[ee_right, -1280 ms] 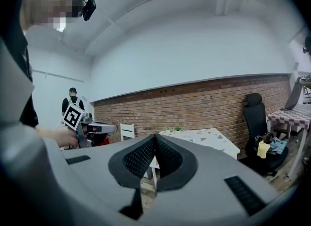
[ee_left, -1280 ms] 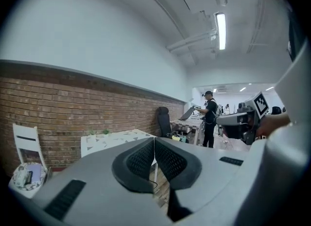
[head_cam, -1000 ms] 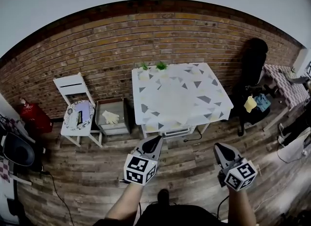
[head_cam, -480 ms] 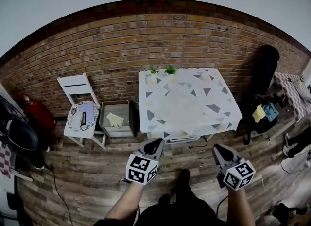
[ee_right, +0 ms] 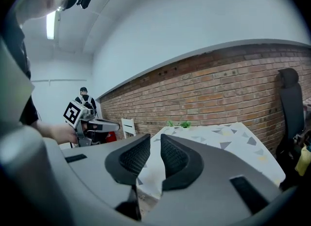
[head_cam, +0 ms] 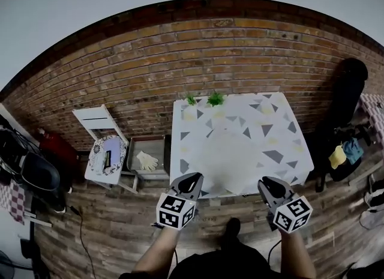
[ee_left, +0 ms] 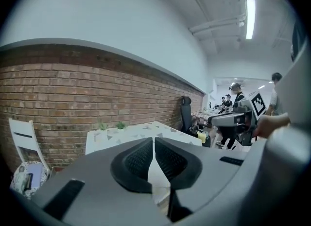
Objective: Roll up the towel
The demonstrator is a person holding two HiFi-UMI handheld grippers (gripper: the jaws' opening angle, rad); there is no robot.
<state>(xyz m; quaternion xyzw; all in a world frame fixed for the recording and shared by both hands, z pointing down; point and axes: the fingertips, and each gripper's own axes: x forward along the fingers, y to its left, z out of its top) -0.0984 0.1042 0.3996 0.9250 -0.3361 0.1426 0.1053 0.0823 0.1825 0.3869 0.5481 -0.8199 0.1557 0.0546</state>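
Bright, even indoor light from a ceiling strip lamp, with strong fisheye bending and dark corners.

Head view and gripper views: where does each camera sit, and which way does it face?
Head view: on the person's head, steeply down at the table by the brick wall; forearms, left gripper, right gripper show.
Left gripper view: on that gripper, along its shut jaws toward the table; right gripper at right.
Right gripper view: on that gripper, along jaws that have just been opening, nothing between them; left gripper at left.
All three share the table and brick wall.
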